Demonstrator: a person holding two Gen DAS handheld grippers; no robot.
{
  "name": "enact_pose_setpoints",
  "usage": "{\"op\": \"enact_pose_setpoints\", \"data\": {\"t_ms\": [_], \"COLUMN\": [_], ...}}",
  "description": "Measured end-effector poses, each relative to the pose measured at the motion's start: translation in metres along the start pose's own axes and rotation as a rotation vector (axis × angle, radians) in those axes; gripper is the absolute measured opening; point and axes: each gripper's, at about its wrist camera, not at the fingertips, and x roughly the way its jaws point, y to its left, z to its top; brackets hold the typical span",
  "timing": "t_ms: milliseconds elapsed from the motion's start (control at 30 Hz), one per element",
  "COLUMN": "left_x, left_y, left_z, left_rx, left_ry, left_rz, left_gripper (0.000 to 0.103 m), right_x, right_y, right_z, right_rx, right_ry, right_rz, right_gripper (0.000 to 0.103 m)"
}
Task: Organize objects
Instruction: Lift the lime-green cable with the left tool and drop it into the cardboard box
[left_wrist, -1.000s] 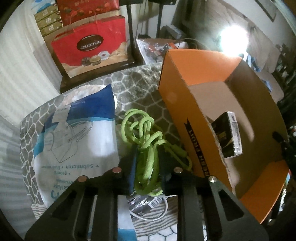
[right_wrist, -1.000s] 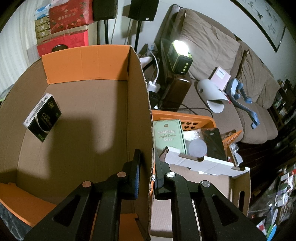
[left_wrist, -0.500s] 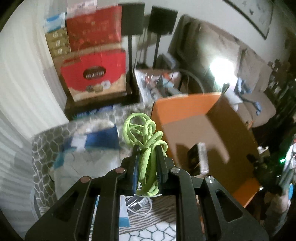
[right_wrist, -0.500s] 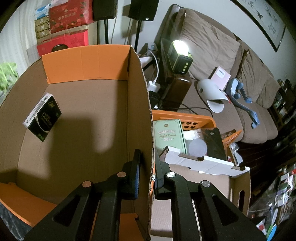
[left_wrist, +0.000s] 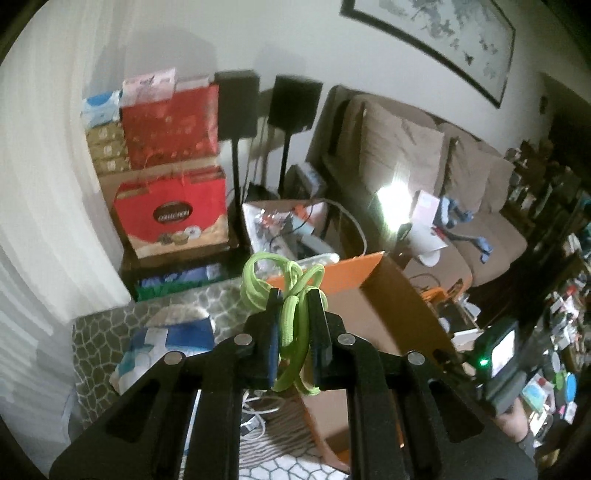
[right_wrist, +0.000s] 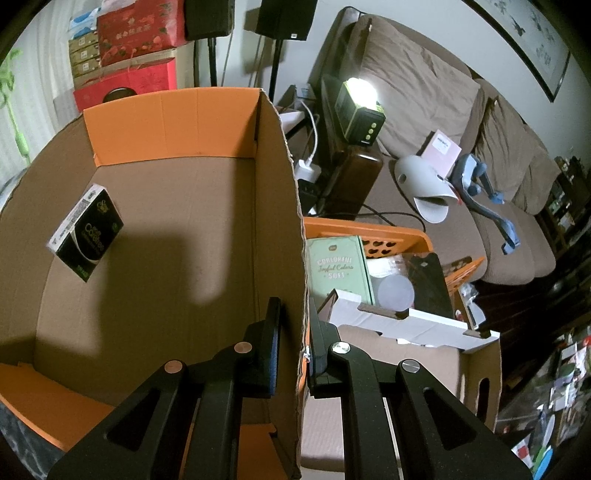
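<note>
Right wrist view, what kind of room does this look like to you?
Most likely a cluttered home living room: a brown sofa with big cushions, a framed picture on the wall above it, and two black speakers on stands next to stacked gift boxes.

My left claw is closing on a bundle of lime-green cord, and its pads press the cord from both sides, with loops standing above my fingertips and ends hanging below. Beyond it stands the orange cardboard box, open at the top. To the left, on the hexagon-patterned cloth, lies a blue and white packet. A white cable lies beneath my fingers.
</note>
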Motion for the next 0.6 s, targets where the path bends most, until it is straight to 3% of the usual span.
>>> {"op": "enact_pose_setpoints", "data": {"t_ms": [333,600], "left_x": [-0.026,0.008], "left_y": [-0.042,-0.071], "left_z": [0.021,0.002], "left_rx": [0.041,0.042], "left_ry": [-0.054,0.017], "left_rz": [-0.076,-0.148], "left_gripper": [0.012,0.012], "right_x": [0.000,0.000], "right_y": [0.000,0.000], "right_z": [0.001,0.001], "right_rx": [-0.001,-0.002], "right_ry": [0.002,0.002], "right_rz": [-0.001,-0.001], "right_gripper": [0.010,0.010]}}
